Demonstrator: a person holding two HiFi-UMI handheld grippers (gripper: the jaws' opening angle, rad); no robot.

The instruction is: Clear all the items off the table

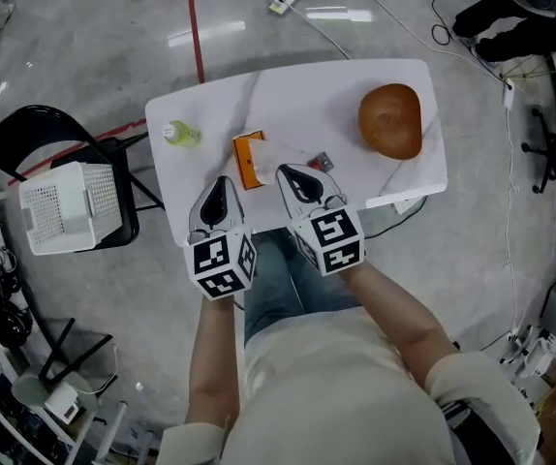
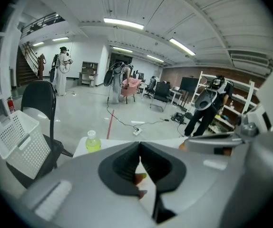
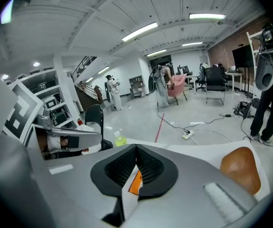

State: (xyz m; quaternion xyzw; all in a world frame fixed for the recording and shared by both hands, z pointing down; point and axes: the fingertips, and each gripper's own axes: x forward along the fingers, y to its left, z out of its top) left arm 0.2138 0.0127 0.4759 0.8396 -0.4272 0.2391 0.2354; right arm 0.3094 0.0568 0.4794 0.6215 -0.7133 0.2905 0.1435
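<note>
on the white table [image 1: 297, 90] four things lie: a small bottle of yellow-green drink [image 1: 179, 134] standing near the left edge, an orange packet [image 1: 249, 159] near the middle of the near side, a small dark item with a red patch [image 1: 321, 162] just to its right, and a large brown rounded object [image 1: 391, 120] toward the right end. the bottle and the brown object are well apart, with the packet and the small item between them.

the left gripper [image 1: 222, 184] hangs over the near edge of the table, its tip just beside the near left corner of the packet. its jaws are pressed together with nothing between them. the right gripper [image 1: 291, 174] sits on the other side of the packet, between it and the small dark item, jaws likewise closed tight and empty. in the right gripper view the orange of the packet shows through the gap behind the meeting pads, lying on the table and not gripped.

to the left of the table a white mesh basket [image 1: 65, 206] rests on a black chair [image 1: 26, 134]. a red line [image 1: 196, 27] and a power strip [image 1: 284, 1] with cables lie on the grey floor beyond the table.
</note>
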